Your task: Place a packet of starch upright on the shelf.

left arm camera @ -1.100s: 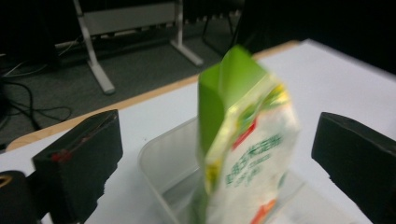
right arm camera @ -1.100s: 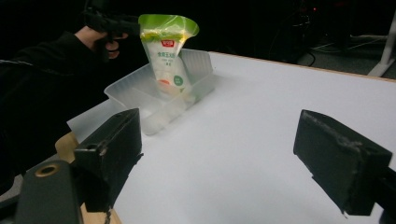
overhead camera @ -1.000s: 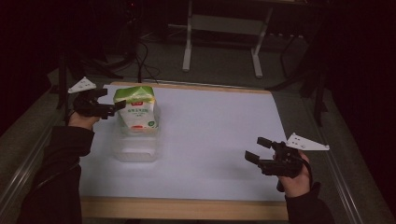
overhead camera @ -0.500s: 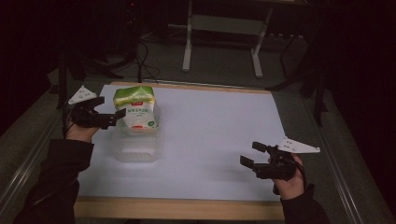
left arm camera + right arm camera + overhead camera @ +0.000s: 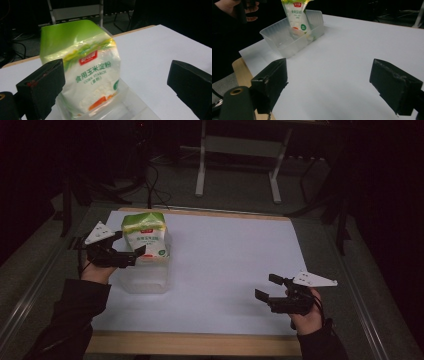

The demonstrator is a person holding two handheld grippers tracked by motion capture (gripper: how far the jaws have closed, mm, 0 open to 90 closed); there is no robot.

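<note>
A green-and-white bag of corn starch point(image 5: 145, 236) stands upright in the far end of a clear plastic container point(image 5: 145, 279) at the table's left. My left gripper point(image 5: 131, 257) sits just left of the bag, open, its tips close to the bag's lower side. In the left gripper view the bag point(image 5: 87, 67) stands ahead between the wide-apart jaws of that gripper point(image 5: 116, 75), nearer the left one. My right gripper point(image 5: 266, 287) hovers open over the white table near the front right. The right gripper view looks past the right gripper point(image 5: 329, 77) to the container point(image 5: 284, 41) and bag point(image 5: 297, 17).
The white tabletop point(image 5: 225, 255) has a wooden front edge point(image 5: 195, 342). Dark floor, cables and a metal stand's legs point(image 5: 202, 170) lie beyond the far edge. A person's hand point(image 5: 229, 6) shows beside the container in the right gripper view.
My left gripper has drawn back toward the person and lower along the bag's side. The right gripper has slid a little toward the front edge. The bag has stayed put.
</note>
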